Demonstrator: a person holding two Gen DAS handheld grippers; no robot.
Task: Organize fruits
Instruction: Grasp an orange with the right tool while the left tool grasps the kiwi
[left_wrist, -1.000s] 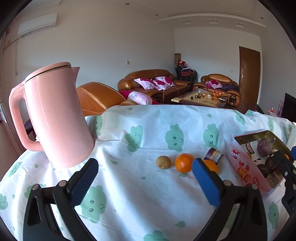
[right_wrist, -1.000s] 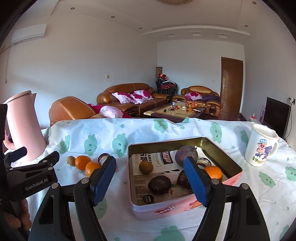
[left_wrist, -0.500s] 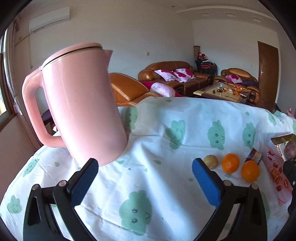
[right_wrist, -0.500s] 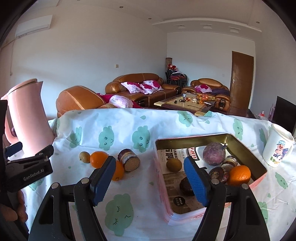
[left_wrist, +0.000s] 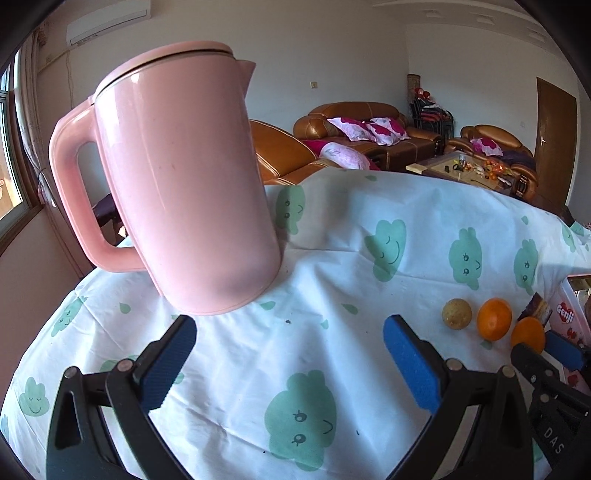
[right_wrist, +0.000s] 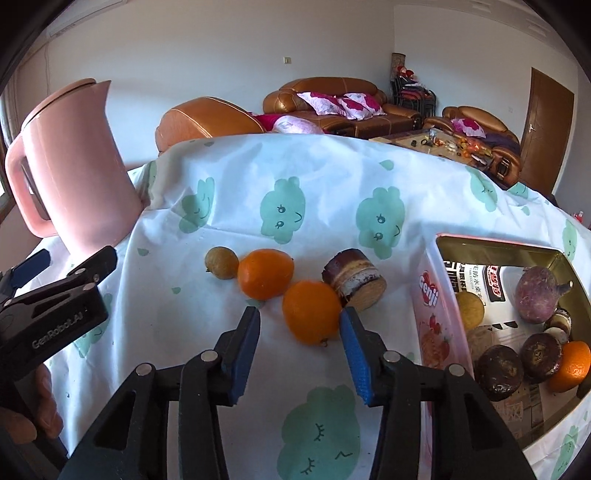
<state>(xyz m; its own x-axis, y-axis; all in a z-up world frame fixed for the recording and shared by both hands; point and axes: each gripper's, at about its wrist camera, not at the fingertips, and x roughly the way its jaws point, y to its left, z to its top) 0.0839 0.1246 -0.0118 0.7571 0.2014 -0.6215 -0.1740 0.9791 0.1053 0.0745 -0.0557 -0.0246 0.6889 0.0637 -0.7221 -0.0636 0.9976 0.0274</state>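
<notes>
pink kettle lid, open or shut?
Shut. The lid sits flush on the pink kettle in the left wrist view, no gap at the rim. Whether it holds water, cannot tell.

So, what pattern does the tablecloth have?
White tablecloth with green smiling cloud-like shapes; the right wrist view shows it best.
</notes>
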